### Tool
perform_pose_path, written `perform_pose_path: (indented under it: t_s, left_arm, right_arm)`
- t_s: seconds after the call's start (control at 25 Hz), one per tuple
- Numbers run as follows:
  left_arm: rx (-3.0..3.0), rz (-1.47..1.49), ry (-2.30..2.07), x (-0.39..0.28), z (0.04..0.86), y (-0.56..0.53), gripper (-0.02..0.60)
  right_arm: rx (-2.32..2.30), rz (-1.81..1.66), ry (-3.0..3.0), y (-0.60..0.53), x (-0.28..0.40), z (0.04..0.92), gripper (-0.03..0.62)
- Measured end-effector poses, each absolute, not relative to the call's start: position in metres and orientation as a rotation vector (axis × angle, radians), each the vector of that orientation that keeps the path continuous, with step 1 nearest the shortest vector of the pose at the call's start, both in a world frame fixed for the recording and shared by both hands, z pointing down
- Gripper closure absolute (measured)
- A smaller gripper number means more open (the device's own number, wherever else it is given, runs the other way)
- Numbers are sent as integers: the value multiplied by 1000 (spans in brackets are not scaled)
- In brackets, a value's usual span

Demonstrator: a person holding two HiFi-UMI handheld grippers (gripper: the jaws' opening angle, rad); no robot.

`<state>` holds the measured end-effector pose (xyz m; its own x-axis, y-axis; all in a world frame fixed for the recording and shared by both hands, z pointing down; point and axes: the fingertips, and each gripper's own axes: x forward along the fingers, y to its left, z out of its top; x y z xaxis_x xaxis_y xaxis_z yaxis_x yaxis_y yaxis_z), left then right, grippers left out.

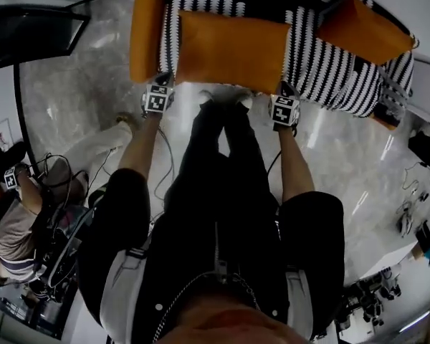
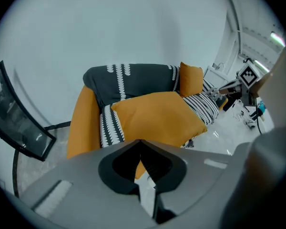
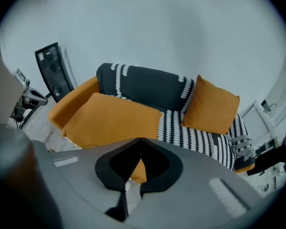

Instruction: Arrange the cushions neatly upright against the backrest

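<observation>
A large orange cushion (image 1: 233,50) lies flat across the front of the striped sofa seat (image 1: 330,67). My left gripper (image 1: 160,86) is shut on its near left corner and my right gripper (image 1: 285,95) is shut on its near right corner. In the left gripper view the cushion (image 2: 155,116) runs away from the jaws, with an orange corner pinched between them; the right gripper view shows the cushion (image 3: 109,120) the same way. A second, smaller orange cushion (image 1: 362,31) (image 3: 210,106) (image 2: 190,79) stands upright against the dark backrest (image 3: 148,87) at the right end.
The sofa has orange armrests (image 1: 145,31) and stands against a pale wall. A dark monitor (image 1: 32,31) stands left of it on the marble floor. Another person (image 1: 18,224) sits among cables at the lower left. Equipment (image 1: 416,228) lies on the floor at right.
</observation>
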<state>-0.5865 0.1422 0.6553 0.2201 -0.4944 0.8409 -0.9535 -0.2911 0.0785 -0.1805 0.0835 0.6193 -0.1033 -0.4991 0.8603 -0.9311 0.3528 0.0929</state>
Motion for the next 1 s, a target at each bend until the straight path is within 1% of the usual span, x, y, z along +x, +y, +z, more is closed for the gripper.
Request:
perform_pose_path:
  t_s: [0.12,0.2,0.44,0.52,0.64,0.72,0.8,0.88,0.96,1.0]
  left_arm:
    - [1858,1003,-1328,-579,665,154,572]
    - [1827,977,-1346,-572,675,165,572]
    - [1805,1002,-1343,-570,707,176,571]
    - [1799,1027,-1338,-570,720,181,559]
    - [1795,1032,-1340,-568,737,183,533]
    - [1802,1038,-1343,-568,749,186,512]
    - [1813,1049,-1348,-566,766,188,429]
    - [1805,1056,-1363,-567,781,195,391]
    - [1790,1056,-1389,-569,795,202,370]
    - [1787,1054,-1397,-568,801,203,341]
  right_arm:
    - [1263,627,-1744,100,-160,619,589]
    - [1206,605,-1751,107,-148,627,589]
    - [1137,609,-1747,118,-140,673,577]
    - [1136,641,-1733,127,-135,690,571]
    - [1124,669,-1731,138,-131,714,542]
    - [1091,660,-1737,147,-134,728,513]
    - [1045,652,-1735,157,-136,748,456]
    - [1020,647,-1725,167,-137,767,427]
    - [1029,655,-1709,174,-130,785,417]
    - [1040,660,-1699,175,-125,794,413]
